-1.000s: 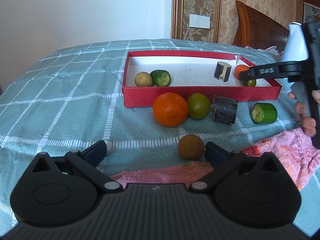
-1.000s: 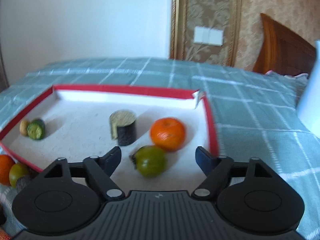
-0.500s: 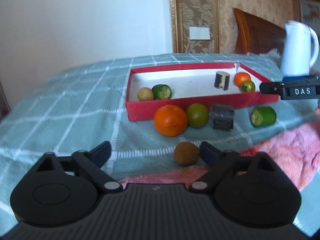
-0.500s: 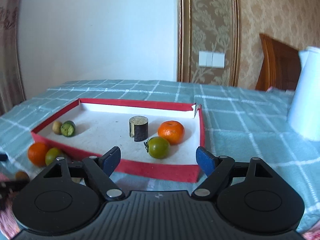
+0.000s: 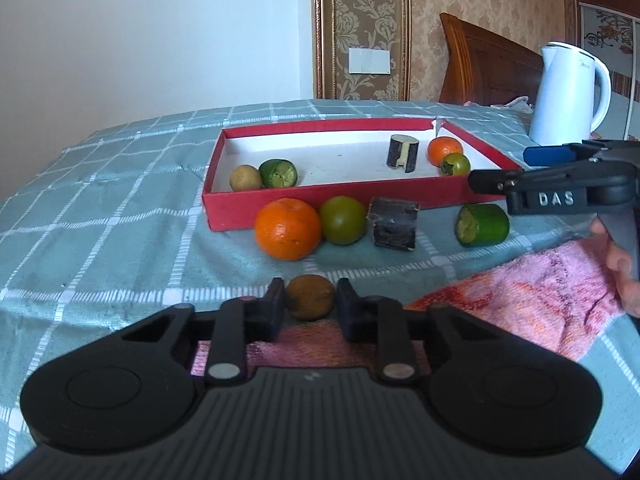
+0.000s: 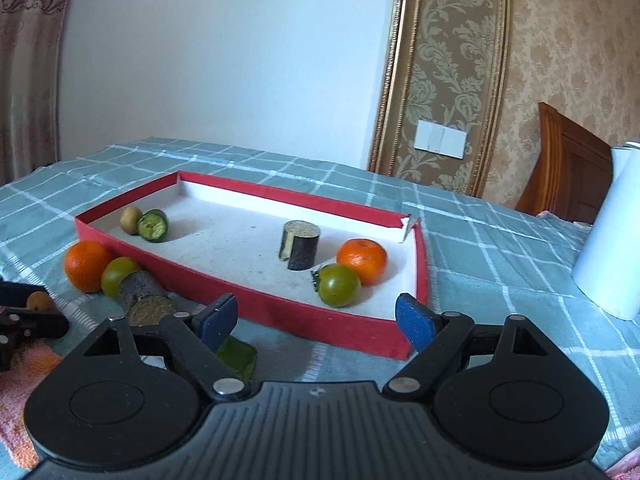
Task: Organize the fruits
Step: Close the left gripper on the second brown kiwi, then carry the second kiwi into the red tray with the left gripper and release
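Red cardboard tray (image 5: 332,209) is holding five pieces so far, and five are waiting outside on the cloth. We're closing our left gripper (image 5: 311,307) around the small brown fruit (image 5: 310,297) nearest us, fingers narrow and about touching it. Our right gripper (image 6: 316,318) is hanging wide and empty near the tray's right corner, "DAS" printed on its side.

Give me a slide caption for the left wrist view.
Left gripper closing around small brown fruit before red box.
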{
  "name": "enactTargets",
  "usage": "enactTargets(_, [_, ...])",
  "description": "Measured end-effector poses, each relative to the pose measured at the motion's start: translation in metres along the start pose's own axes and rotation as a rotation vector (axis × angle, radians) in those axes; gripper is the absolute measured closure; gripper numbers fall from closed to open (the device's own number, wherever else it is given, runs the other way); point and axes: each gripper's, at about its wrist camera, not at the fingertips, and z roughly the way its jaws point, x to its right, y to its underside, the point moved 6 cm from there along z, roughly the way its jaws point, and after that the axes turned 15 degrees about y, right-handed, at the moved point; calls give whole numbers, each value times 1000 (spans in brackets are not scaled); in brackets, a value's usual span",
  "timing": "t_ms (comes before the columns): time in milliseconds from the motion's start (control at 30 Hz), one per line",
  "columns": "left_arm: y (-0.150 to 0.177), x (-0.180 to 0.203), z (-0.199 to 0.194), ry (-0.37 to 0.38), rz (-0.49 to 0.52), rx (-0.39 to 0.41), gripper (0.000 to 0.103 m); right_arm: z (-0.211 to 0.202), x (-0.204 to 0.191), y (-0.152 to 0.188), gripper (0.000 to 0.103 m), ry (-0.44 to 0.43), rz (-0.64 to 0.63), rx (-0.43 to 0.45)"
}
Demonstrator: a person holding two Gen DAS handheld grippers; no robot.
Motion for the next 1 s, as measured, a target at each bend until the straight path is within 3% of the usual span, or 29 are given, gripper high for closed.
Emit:
enactTargets(333, [1,-2,-1,12,-12,10,78,9,31,14,17,17,107,-137])
enactTargets(467, [1,-2,-1,14,-13,11,78,7,37,27,17,62,73,-157])
enactTargets(600, [1,-2,-1,13,-14,10,78,11,39,32,16,13,93,-212])
enactTargets(700, [1,-2,-1,8,-11,11,79,19,41,37,7,17,111,-266])
enactTargets(1000, [-17,-7,-7,20,-38,35,79,20,42,38,0,27,109,-281])
